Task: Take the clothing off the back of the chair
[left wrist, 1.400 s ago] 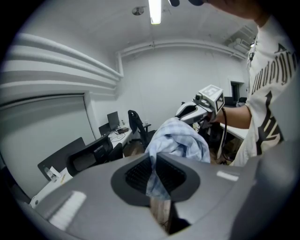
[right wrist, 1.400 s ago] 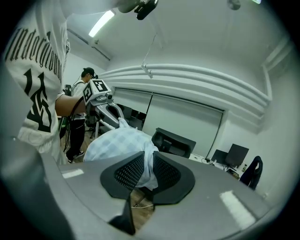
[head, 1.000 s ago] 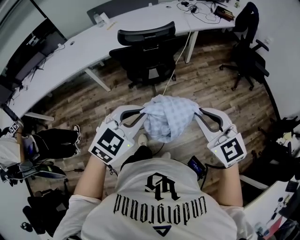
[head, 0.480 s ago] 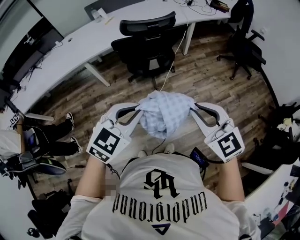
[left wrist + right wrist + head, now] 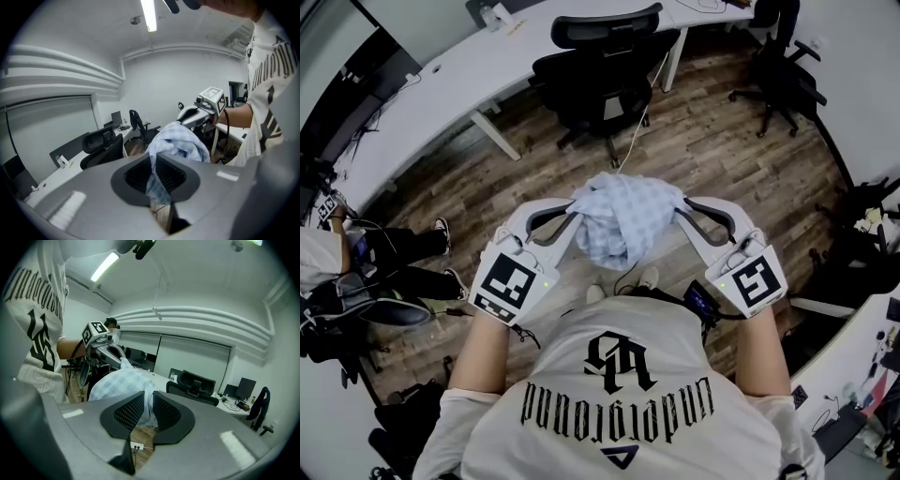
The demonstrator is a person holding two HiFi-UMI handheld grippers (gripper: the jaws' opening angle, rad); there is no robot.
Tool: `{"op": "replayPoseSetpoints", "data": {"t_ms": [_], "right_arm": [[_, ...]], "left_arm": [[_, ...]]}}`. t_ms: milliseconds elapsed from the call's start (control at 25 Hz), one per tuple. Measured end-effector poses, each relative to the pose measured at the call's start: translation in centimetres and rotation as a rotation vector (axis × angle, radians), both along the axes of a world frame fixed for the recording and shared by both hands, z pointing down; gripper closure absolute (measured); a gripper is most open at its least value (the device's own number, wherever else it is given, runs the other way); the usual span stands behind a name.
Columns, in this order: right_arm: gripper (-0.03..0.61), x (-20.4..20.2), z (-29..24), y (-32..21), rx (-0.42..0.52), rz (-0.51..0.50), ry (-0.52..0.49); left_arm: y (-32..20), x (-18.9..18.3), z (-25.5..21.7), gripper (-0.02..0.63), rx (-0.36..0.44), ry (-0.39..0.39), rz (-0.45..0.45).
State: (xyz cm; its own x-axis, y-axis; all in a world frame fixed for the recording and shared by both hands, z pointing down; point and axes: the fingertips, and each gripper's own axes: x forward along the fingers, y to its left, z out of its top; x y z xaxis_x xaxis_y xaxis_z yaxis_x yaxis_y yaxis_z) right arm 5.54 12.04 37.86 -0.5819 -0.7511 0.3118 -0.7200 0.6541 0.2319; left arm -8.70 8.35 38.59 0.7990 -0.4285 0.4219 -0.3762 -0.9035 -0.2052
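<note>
Centre frame, the shirt hangs between left gripper and right gripper, both jaws clenched on cloth, clear of the chair at top. A thin pinch could slip, dropping it.

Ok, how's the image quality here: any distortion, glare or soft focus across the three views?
Head view: strong fisheye, the white desk bows along the top; even light, checked shirt sharp. Left gripper view: dark round vignette, ceiling strip light blown out, left tool body soft up close. Right gripper view: same vignette, greenish cast, its ceiling light glares.
</note>
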Motion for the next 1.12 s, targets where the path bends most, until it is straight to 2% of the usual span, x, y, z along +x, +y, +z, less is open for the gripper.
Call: {"op": "replayPoseSetpoints", "data": {"t_ms": [560, 1120], "right_arm": [[0.512, -7.7, 1.3, 3.4, 0.009, 0.022, -0.001], [0.514, -11.1, 1.8, 4.4, 0.027, 0.029, -0.001]], "left_arm": [[3.0, -6.7, 1.0, 0.537, 0.003, 0.006, 0.043], [3.7, -9.6, 1.9, 0.537, -0.007, 0.026, 0.038]]}}
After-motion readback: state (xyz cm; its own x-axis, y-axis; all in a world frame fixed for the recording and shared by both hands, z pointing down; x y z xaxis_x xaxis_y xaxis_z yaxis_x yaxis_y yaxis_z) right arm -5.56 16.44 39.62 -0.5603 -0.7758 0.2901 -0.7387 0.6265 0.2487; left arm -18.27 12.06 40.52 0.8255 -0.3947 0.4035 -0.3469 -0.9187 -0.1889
